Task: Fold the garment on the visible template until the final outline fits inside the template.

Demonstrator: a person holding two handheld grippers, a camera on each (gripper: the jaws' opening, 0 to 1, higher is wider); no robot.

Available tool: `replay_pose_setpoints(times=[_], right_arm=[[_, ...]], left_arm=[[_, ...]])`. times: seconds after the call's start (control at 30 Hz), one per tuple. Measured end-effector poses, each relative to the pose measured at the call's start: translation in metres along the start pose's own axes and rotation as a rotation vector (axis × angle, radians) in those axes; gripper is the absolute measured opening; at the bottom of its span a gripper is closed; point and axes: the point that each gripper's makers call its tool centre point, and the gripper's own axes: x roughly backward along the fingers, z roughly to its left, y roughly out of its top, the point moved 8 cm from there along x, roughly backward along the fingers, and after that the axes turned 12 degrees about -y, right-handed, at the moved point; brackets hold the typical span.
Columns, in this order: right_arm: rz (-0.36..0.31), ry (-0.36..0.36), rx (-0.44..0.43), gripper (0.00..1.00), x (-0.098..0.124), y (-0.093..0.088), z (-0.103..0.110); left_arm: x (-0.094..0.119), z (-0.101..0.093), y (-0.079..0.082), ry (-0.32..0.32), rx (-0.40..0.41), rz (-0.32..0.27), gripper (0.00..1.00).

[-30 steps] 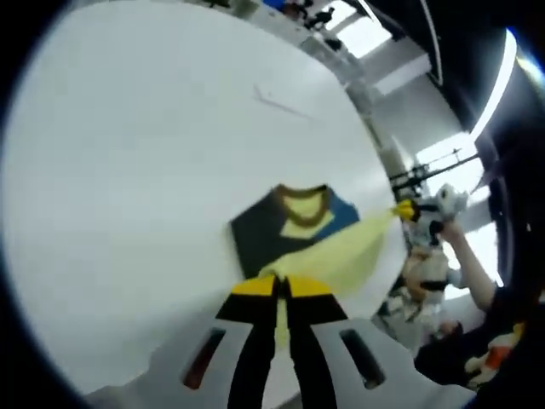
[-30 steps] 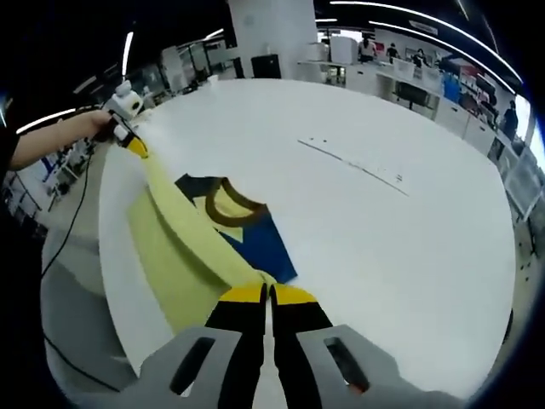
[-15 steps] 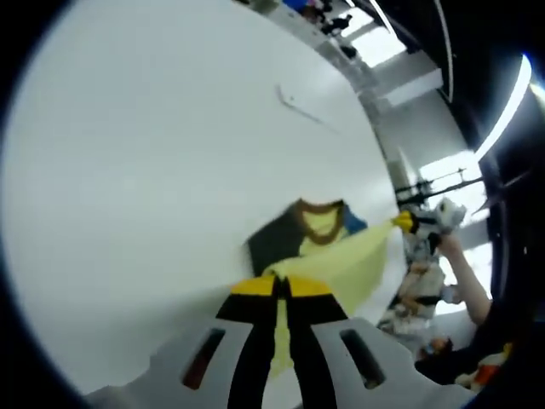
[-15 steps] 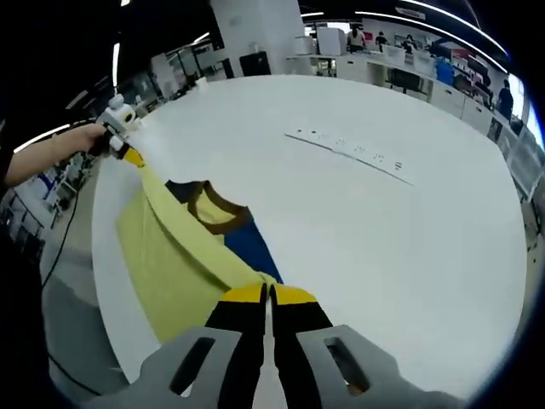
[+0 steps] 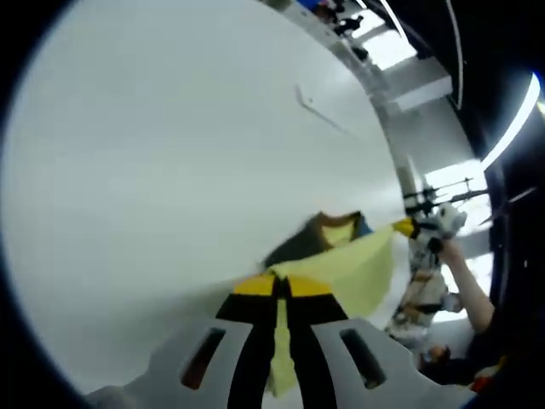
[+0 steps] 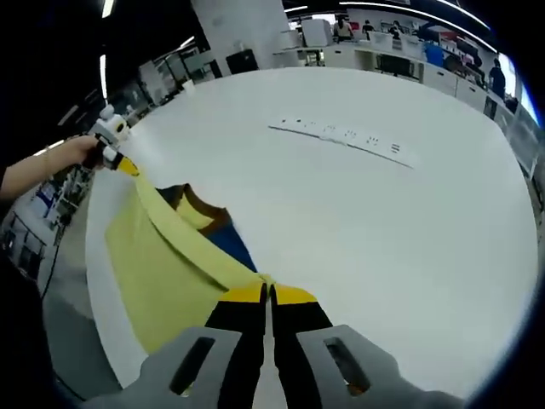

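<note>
Holding a yellow garment (image 6: 162,264) stretched between them, both tongs are clamped shut on its edge. In the right gripper view, the right tongs (image 6: 268,296) pinch one corner of the yellow cloth at the bottom, and the taut edge runs up and left to the left tongs (image 6: 128,167), gripped in a person's hand (image 6: 72,155). In the left gripper view, the left tongs (image 5: 277,285) pinch the cloth, which stretches right to the right tongs (image 5: 405,227).

The garment lies near the edge of a wide white worktop (image 6: 366,221). Its far part rests flat, showing a brown collar (image 6: 204,207) with dark and blue panels beside it; the yellow part is lifted above that. A thin pale strip (image 6: 345,136) lies well apart on the worktop; whether it belongs to the template I cannot tell.

The cloth looks light, soft and limp: it sags wherever unsupported and would wrinkle if slack. Corner grips with even tension, as here, seem the sound place to hold it.
</note>
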Motion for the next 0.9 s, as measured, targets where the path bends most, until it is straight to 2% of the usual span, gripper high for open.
replay_pose_setpoints(times=[0.27, 0.33, 0.67, 0.9], right_arm=[[0.027, -0.009, -0.003, 0.02, -0.017, -0.003, -0.008], [0.029, -0.011, -0.006, 0.02, -0.017, -0.003, -0.008], [0.043, -0.032, -0.011, 0.02, -0.027, -0.005, -0.011], [0.042, -0.039, -0.01, 0.03, -0.029, -0.006, -0.011]], left_arm=[[-0.009, 0.014, 0.003, 0.024, 0.022, -0.005, 0.0], [-0.01, 0.023, 0.008, 0.029, 0.031, -0.008, 0.0], [-0.019, 0.031, 0.007, 0.056, 0.053, -0.009, 0.0], [-0.023, 0.028, 0.005, 0.065, 0.056, -0.009, 0.0]])
